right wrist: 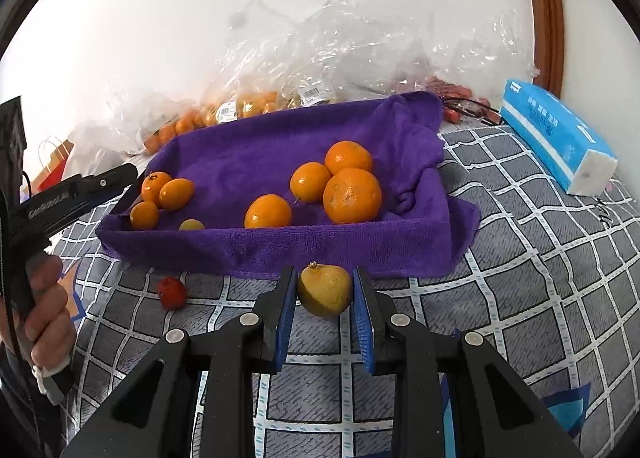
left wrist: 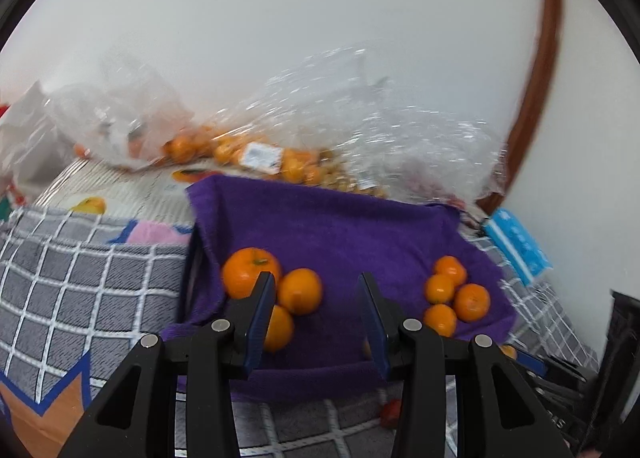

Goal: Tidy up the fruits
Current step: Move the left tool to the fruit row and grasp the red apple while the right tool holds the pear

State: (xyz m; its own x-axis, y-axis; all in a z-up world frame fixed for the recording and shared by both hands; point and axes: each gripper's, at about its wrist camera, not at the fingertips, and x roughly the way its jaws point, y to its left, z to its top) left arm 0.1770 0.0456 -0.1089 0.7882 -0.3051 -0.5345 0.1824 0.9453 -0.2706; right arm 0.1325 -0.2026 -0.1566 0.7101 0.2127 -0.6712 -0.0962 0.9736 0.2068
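A basket lined with a purple towel (left wrist: 340, 226) (right wrist: 256, 146) holds two groups of oranges. Three large ones (left wrist: 300, 290) lie at the left in the left wrist view, several small ones (left wrist: 456, 294) at the right. My left gripper (left wrist: 316, 282) is open and empty above the basket, its left finger in front of the large oranges. My right gripper (right wrist: 324, 282) is shut on a small yellow-brown fruit (right wrist: 324, 290) and holds it just in front of the basket's near edge. A small red fruit (right wrist: 172, 292) lies on the checked cloth in front of the basket.
Clear plastic bags (right wrist: 320, 58) with more oranges and red fruit lie behind the basket against the wall. A blue tissue pack (right wrist: 556, 134) sits at the right. The checked grey cloth (right wrist: 520, 238) covers the surface. The left gripper's body and the hand (right wrist: 44, 298) show at the left.
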